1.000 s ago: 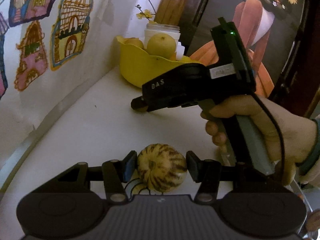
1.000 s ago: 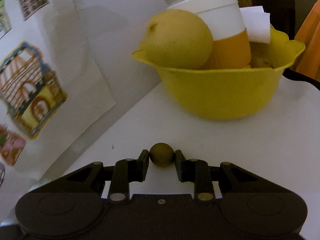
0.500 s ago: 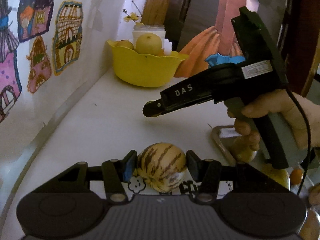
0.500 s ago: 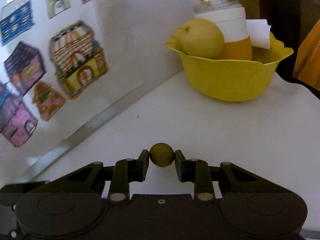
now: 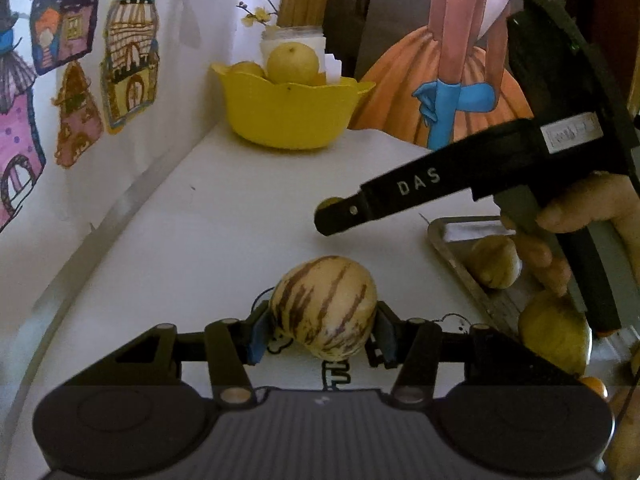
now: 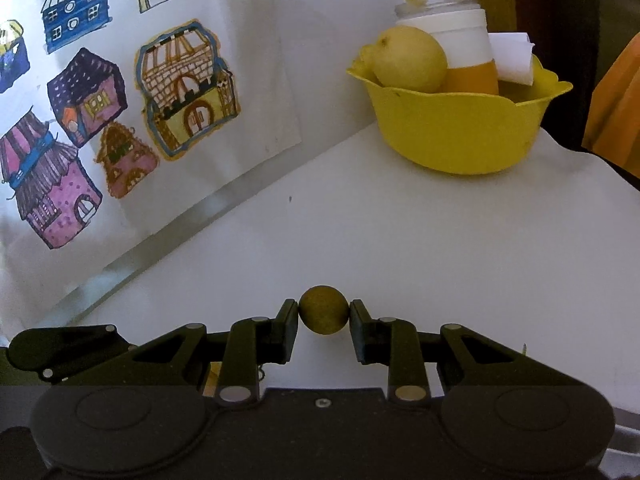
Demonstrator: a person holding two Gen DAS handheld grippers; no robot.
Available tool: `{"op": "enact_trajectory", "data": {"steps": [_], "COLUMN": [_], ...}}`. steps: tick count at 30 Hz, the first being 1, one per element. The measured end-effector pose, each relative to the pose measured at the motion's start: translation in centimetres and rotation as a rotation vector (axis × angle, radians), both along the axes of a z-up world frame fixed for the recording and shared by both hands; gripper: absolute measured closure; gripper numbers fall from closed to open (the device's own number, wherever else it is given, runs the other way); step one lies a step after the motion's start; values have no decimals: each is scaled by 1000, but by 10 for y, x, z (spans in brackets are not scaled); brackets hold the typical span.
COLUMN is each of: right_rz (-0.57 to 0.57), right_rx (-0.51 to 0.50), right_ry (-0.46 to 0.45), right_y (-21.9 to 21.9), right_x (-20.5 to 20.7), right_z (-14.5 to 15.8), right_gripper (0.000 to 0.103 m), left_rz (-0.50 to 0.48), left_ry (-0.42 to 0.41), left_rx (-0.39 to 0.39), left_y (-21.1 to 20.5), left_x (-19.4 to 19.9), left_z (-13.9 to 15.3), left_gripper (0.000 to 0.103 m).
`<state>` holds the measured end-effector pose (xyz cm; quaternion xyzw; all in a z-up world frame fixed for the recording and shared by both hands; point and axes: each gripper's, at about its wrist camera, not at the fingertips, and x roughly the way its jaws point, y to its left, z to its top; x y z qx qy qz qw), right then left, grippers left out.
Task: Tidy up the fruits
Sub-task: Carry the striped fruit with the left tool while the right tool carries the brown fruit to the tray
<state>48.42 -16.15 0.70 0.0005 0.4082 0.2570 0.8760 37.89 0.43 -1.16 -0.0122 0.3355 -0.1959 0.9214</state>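
A small round olive-green fruit [image 6: 323, 315] is pinched in the right gripper [image 6: 323, 316] above the white table [image 6: 400, 248]; a striped melon-like fruit [image 5: 323, 307] is clamped in the left gripper [image 5: 322, 330]. Both are best carried level over the yellow bowl [image 6: 460, 132] and released low, clear of the cup [image 6: 460, 46].

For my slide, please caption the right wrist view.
Right gripper holds a small round olive-green fruit above the white table.

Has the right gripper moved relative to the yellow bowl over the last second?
Yes. The right gripper, shut on a small round fruit, has backed away from the yellow bowl, which now looks smaller and farther.
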Motion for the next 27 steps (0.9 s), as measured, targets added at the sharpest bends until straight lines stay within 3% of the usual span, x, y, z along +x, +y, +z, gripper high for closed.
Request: {"op": "enact_trajectory", "data": {"steps": [14,27], "right_rz": [-2,-52], "right_rx": [61,46], "right_ry": [-48,-205], "right_y": [-30,-106], "right_x": [-27,-113], "right_z": [26,72], "right_gripper": [73,73], "left_rz": [59,47], "left_ry": [-14,-49], "left_rx": [-55,-93], "left_y": [-1,-39], "left_x": [-19,-39], "left_z": [19,58], "left_gripper": [47,47]}}
